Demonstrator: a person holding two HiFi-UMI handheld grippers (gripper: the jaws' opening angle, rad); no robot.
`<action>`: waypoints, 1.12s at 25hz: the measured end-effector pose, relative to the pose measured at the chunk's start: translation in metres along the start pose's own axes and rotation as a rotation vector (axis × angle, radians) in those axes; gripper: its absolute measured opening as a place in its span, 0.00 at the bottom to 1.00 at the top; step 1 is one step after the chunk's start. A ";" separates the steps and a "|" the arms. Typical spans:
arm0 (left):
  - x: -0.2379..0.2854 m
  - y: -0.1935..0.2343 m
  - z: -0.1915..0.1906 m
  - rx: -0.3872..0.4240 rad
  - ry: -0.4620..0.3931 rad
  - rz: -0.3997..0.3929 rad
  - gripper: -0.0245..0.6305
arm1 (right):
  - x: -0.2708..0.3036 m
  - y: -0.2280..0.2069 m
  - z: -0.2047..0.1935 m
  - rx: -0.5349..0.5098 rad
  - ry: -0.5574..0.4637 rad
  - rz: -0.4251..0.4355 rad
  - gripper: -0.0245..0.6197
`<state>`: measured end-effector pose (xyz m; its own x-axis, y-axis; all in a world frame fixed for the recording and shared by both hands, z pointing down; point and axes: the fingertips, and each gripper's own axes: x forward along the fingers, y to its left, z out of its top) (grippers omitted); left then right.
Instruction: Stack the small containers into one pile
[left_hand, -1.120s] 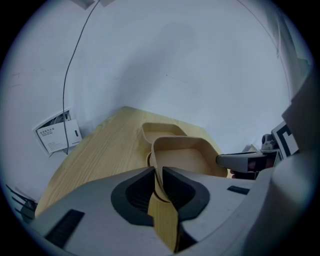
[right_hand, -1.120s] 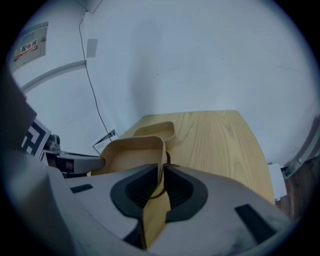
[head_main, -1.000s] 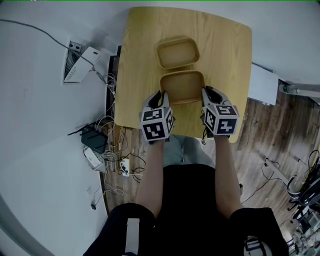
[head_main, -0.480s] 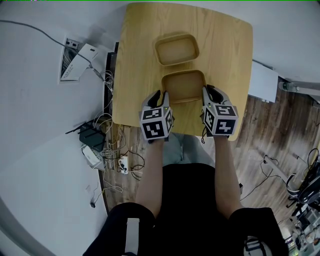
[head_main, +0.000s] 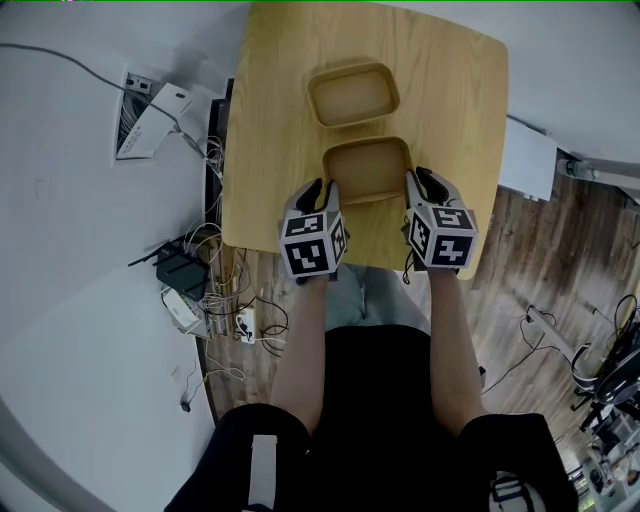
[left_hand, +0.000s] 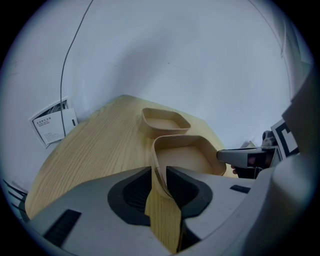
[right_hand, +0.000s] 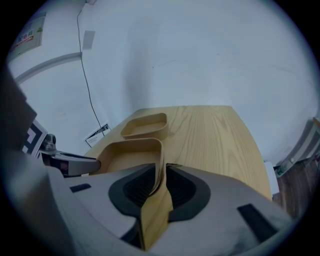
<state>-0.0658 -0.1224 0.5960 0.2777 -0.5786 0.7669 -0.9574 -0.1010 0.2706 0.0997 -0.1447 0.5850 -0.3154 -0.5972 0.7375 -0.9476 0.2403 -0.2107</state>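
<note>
Two containers (head_main: 353, 95) (head_main: 366, 170), two tools (head_main: 322, 188) (head_main: 418, 180), one table (head_main: 270, 120)

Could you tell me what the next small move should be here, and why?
Probably close the left gripper on the side wall of the near container: its jaws have just been opening and stand apart around that wall, while the far container sits separate, unstacked.

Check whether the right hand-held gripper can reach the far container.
Probably, after letting go: the right hand-held gripper grips one wall of the near container; the far container lies just beyond, unobstructed.
</note>
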 end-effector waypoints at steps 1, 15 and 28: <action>0.001 0.000 0.000 -0.001 0.001 -0.002 0.19 | 0.001 0.000 -0.001 0.002 0.004 0.001 0.15; 0.011 -0.003 -0.002 -0.005 0.021 -0.028 0.19 | 0.013 -0.001 -0.010 0.033 0.030 0.022 0.15; -0.007 -0.002 0.026 0.012 -0.033 -0.015 0.14 | 0.004 0.009 0.017 0.048 -0.017 0.065 0.11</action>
<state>-0.0678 -0.1395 0.5751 0.2891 -0.6033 0.7432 -0.9542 -0.1192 0.2744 0.0888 -0.1580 0.5745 -0.3769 -0.5947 0.7101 -0.9263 0.2427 -0.2883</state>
